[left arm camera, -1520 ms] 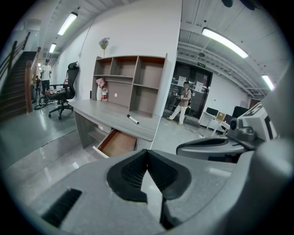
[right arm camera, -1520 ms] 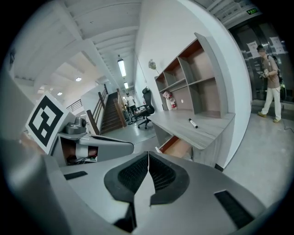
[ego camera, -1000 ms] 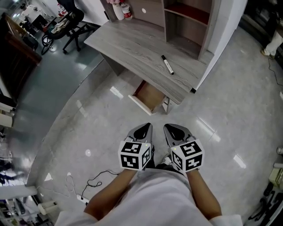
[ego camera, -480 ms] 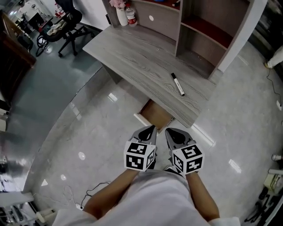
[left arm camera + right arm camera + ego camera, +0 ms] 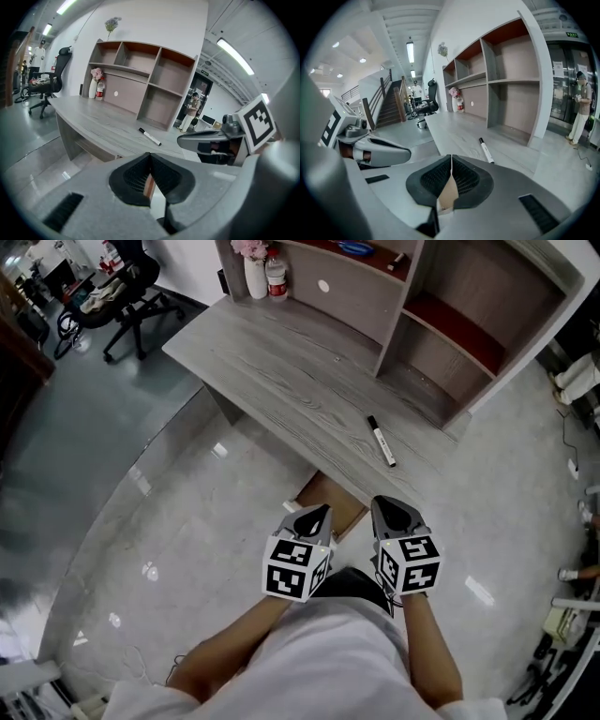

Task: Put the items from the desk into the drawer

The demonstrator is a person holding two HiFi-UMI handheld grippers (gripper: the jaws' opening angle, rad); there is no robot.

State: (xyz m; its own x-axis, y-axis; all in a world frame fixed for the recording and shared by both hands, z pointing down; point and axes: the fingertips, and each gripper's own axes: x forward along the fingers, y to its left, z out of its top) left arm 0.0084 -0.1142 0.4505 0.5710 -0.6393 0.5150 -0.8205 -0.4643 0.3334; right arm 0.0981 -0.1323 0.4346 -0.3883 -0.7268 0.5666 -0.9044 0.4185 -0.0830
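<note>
A black-and-white marker (image 5: pixel 381 442) lies on the grey wooden desk (image 5: pixel 272 371), near its front edge; it also shows as the marker (image 5: pixel 149 136) in the left gripper view and the marker (image 5: pixel 485 150) in the right gripper view. Under the desk an open drawer (image 5: pixel 323 500) sticks out, partly hidden by the grippers. My left gripper (image 5: pixel 312 518) and right gripper (image 5: pixel 390 512) are held side by side just in front of the desk edge, both shut with nothing between the jaws.
A shelf unit (image 5: pixel 441 296) stands on the back of the desk. A vase and a red bottle (image 5: pixel 263 273) sit at the far left corner. An office chair (image 5: pixel 127 287) stands beyond the desk. A person (image 5: pixel 192 110) stands in the distance.
The view has moved closer to the desk. Both grippers now sit over the open drawer's front, nearer the marker, and stay shut.
</note>
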